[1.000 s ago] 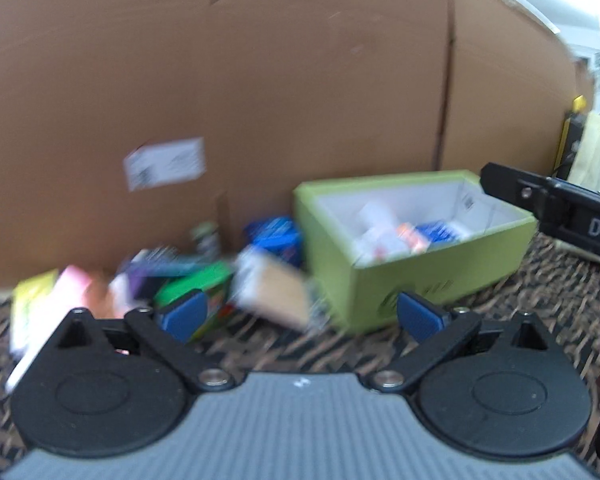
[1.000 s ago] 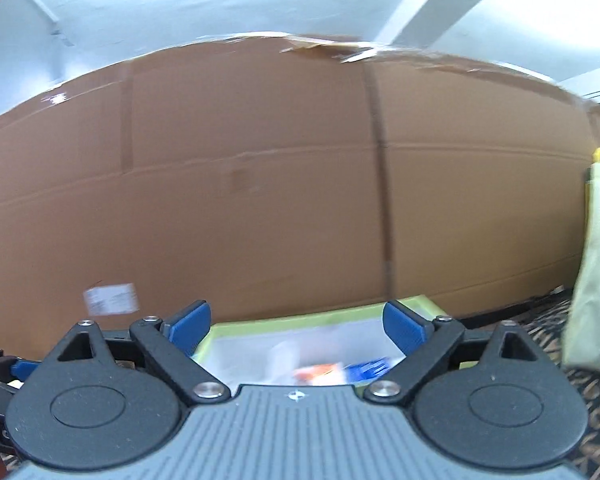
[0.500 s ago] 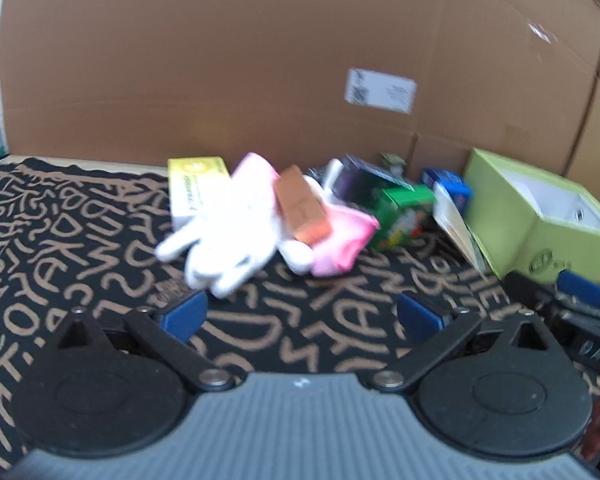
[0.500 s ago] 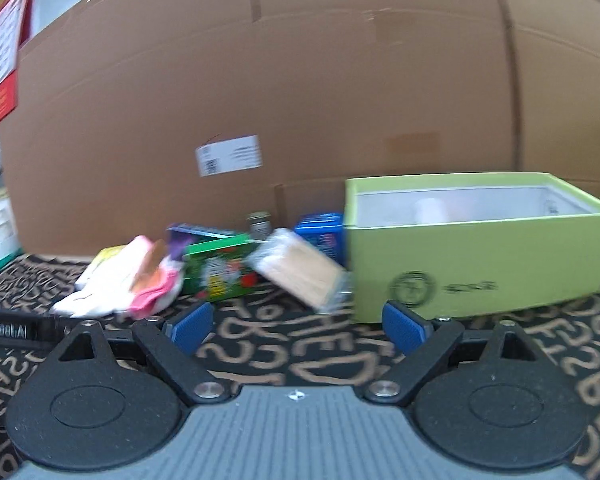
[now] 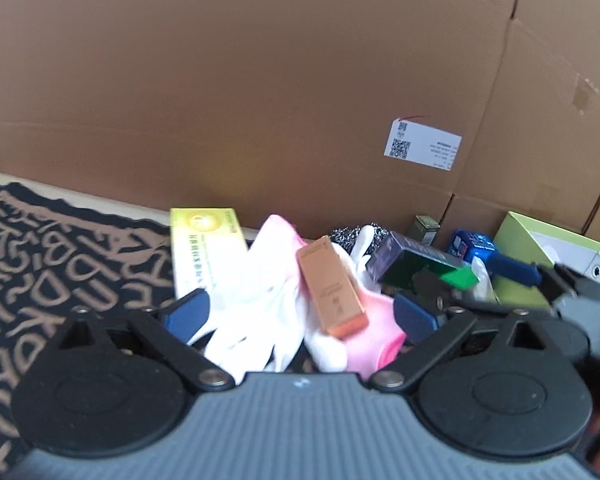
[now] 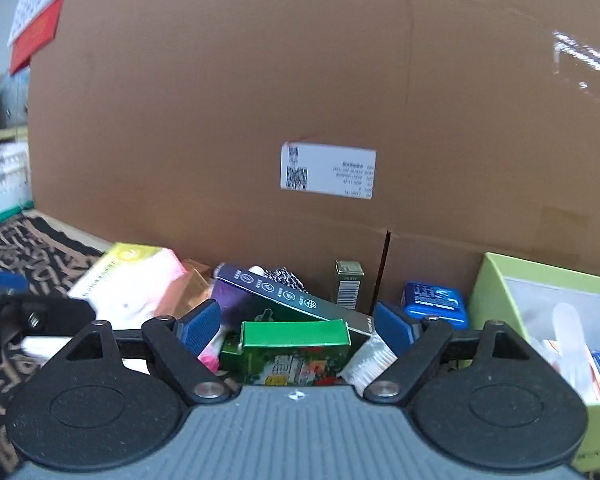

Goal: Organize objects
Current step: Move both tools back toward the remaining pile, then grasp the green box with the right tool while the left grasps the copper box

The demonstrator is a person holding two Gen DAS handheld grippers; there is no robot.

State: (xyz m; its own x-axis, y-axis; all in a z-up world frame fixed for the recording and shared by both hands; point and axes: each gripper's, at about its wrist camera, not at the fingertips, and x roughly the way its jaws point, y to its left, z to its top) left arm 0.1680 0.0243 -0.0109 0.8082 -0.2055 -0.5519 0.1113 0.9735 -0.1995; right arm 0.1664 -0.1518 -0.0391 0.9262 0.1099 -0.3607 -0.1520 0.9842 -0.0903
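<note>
While both tools are spread with nothing pinched, the left gripper (image 5: 300, 316) frames the white and pink gloves (image 5: 260, 304) and an orange box (image 5: 330, 286) lying on them at lower centre. Left of these lies a yellow box (image 5: 204, 244). At lower centre of the right view, the right gripper (image 6: 296, 326) brackets a green box (image 6: 292, 344), a dark box (image 6: 288, 296) leaning across it. At lower right stands the lime-green bin (image 6: 496, 284), a blue packet (image 6: 436, 298) just beside it.

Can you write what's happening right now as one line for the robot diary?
left gripper: open, over glove | right gripper: open, at green box | lime bin: partly filled
</note>
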